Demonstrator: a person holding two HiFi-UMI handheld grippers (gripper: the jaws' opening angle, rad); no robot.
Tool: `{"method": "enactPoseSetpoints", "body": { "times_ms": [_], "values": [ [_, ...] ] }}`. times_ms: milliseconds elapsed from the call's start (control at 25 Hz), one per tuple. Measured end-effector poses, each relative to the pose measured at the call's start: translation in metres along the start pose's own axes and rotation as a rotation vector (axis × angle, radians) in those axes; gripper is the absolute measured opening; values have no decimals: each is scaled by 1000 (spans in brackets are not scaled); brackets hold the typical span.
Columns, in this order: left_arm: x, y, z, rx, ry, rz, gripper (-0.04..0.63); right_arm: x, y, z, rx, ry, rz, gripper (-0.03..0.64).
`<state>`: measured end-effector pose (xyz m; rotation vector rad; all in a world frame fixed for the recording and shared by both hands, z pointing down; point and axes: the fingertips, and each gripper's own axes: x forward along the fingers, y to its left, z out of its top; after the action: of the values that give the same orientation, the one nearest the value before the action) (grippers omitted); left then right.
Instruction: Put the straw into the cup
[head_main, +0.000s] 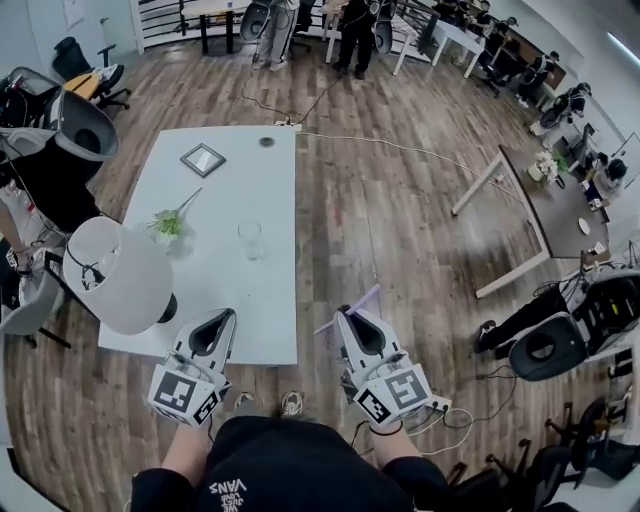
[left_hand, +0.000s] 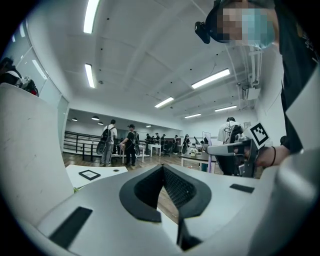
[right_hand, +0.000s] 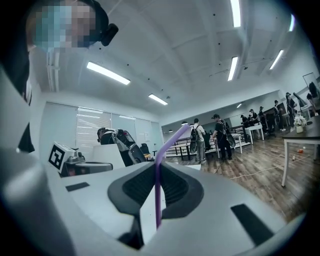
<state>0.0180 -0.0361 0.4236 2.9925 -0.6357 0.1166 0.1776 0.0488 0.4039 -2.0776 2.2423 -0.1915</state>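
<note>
Straw (right_hand: 158, 190) one, cup (head_main: 250, 240) one, lamp (head_main: 115, 272) one

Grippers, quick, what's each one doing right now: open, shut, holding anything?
Left gripper: shut, nothing between its jaws.
Right gripper: shut on the purple straw.

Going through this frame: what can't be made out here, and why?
Clear glass cup: it shows in the head view only, too small to tell whether it holds anything.
Purple straw: in the head view, part of it is hidden inside the right gripper.
Small dark round thing on the white table: in the head view, too small to identify.
</note>
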Motion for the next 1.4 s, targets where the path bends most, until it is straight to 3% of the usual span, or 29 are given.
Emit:
{"method": "enactPoseSetpoints", "body": {
  "times_ms": [560,1400],
  "values": [
    [5,16,-8,-19,19,64,11,33,-3,-8,4,22,62,40],
    [59,78,-8,-19,24,-50,11,119,-6,-7,-22,20,10,40]
  ]
}}
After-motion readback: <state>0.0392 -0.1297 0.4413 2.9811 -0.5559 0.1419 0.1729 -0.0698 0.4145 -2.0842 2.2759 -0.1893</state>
